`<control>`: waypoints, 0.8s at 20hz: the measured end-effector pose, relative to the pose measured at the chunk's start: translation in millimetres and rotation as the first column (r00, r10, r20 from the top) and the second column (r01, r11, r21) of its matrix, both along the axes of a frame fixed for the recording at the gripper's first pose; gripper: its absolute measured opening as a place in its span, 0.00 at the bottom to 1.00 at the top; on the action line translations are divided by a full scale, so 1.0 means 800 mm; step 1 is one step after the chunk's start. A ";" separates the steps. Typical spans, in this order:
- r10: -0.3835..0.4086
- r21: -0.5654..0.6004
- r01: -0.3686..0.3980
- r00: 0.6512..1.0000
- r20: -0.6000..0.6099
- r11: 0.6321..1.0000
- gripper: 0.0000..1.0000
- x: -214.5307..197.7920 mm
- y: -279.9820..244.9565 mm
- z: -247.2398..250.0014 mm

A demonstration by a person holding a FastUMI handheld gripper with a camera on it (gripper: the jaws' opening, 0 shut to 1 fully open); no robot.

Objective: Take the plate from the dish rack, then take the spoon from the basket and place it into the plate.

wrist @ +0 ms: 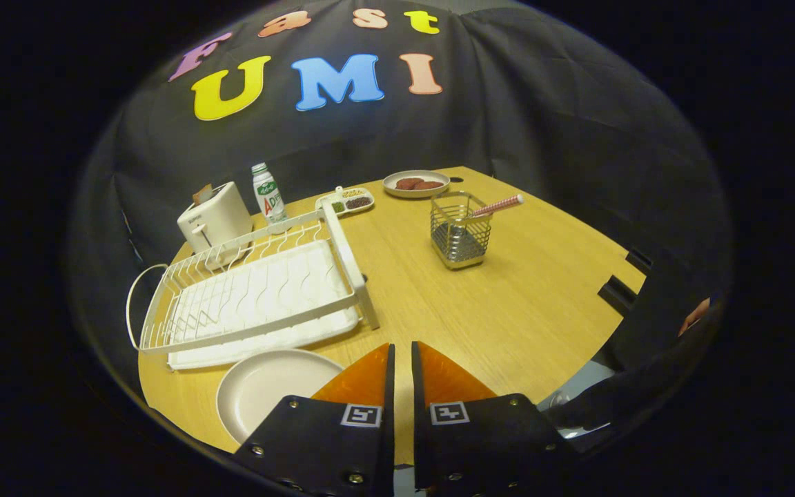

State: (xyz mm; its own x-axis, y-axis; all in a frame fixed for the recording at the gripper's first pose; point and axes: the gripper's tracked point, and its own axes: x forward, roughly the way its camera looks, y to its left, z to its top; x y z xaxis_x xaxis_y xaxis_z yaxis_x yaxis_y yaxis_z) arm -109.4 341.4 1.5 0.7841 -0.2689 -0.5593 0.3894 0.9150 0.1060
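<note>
A pale round plate point(266, 390) lies flat on the wooden table point(508, 304), just left of my fingers and in front of the white dish rack point(259, 290). The rack holds nothing. Beyond my fingers, to the right, stands a wire basket point(461, 231) with a spoon point(497, 206) leaning out of it by its pink striped handle. My gripper point(401, 348) hovers above the table's near edge, its fingers nearly together with only a thin gap and nothing between them.
Behind the rack stand a white toaster point(214, 219) and a bottle point(268, 193). A small divided dish point(346, 201) and a plate of brown food point(416, 183) sit at the far edge. A dark sleeve point(653, 310) is at the right.
</note>
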 end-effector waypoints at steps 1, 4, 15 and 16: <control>-0.022 -0.013 0.022 1.000 0.005 1.000 0.11 0.006 -0.015 0.004; -0.072 -0.052 0.075 0.997 0.041 0.996 0.11 0.031 -0.060 0.027; -0.173 -0.162 0.186 0.981 0.090 0.969 0.54 0.100 -0.204 0.069; -0.178 -0.163 0.191 0.980 0.091 0.968 0.65 0.104 -0.214 0.069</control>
State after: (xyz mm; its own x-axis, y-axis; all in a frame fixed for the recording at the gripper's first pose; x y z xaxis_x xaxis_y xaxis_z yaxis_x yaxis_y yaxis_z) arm -26.6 169.9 56.7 0.7499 -0.4988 -0.4346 0.5499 0.8352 -0.0097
